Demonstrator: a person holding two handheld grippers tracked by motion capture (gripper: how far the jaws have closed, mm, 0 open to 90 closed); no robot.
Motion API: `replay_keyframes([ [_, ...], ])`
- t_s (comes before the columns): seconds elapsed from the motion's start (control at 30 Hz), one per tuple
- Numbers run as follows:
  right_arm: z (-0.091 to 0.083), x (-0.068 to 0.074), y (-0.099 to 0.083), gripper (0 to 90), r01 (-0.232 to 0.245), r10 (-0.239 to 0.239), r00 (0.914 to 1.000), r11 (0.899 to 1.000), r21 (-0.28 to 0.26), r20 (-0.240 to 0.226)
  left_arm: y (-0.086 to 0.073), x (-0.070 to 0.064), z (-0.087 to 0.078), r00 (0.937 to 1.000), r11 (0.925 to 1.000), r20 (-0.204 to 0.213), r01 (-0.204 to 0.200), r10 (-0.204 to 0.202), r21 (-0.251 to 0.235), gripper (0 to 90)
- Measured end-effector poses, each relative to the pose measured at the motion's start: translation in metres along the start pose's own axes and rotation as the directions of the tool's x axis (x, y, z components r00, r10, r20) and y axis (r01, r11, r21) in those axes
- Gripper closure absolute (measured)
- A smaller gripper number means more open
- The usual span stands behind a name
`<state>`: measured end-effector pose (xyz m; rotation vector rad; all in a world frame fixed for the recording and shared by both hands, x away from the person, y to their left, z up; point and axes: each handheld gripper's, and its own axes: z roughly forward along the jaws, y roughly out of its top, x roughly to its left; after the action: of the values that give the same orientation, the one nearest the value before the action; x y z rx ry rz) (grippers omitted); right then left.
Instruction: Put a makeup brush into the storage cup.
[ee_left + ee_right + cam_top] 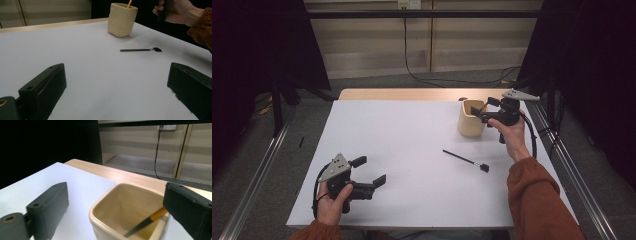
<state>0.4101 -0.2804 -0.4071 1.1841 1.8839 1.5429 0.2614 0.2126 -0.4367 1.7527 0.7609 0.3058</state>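
Observation:
A cream square cup [471, 119] [121, 19] [125, 212] stands at the table's far right, with an orange-handled brush [147, 221] [129, 3] leaning inside it. My right gripper [480, 110] [115, 212] hovers open just over the cup's rim, nothing between its fingers. A thin black brush [465, 160] [140, 50] lies flat on the white sheet, nearer than the cup. Near the front left edge my left gripper [373, 171] [115, 92] is held open and empty, pointing toward the cup and the black brush.
The white sheet [402, 150] covers most of the wooden table [412, 94], whose bare strip shows at the far edge. Metal rails [572, 165] run along both sides. A black cable [422, 75] trails on the floor behind.

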Motion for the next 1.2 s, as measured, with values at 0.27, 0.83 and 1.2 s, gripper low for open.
replay_keyframes([
  [0.27, -0.012, -0.001, 0.002, 2.3, -0.006, 0.006, 0.9997, 1.000, -0.008, 0.023, 0.000, 0.000, 0.000, 1.0000, 1.0000, -0.002, -0.004, 0.004, 0.000, 2.2],
  [0.83, -0.035, 0.010, -0.010, 1.0, -0.007, 0.007, 1.0000, 1.000, 0.001, 0.001, 0.000, 0.000, 0.000, 1.0000, 1.0000, -0.007, -0.002, 0.002, -0.004, 2.2],
  [1.2, -0.057, 0.021, -0.022, 1.4, -0.011, 0.011, 0.9999, 1.000, -0.002, -0.005, 0.001, 0.000, 0.000, 1.0000, 1.0000, -0.003, -0.005, 0.005, -0.006, 2.2],
])
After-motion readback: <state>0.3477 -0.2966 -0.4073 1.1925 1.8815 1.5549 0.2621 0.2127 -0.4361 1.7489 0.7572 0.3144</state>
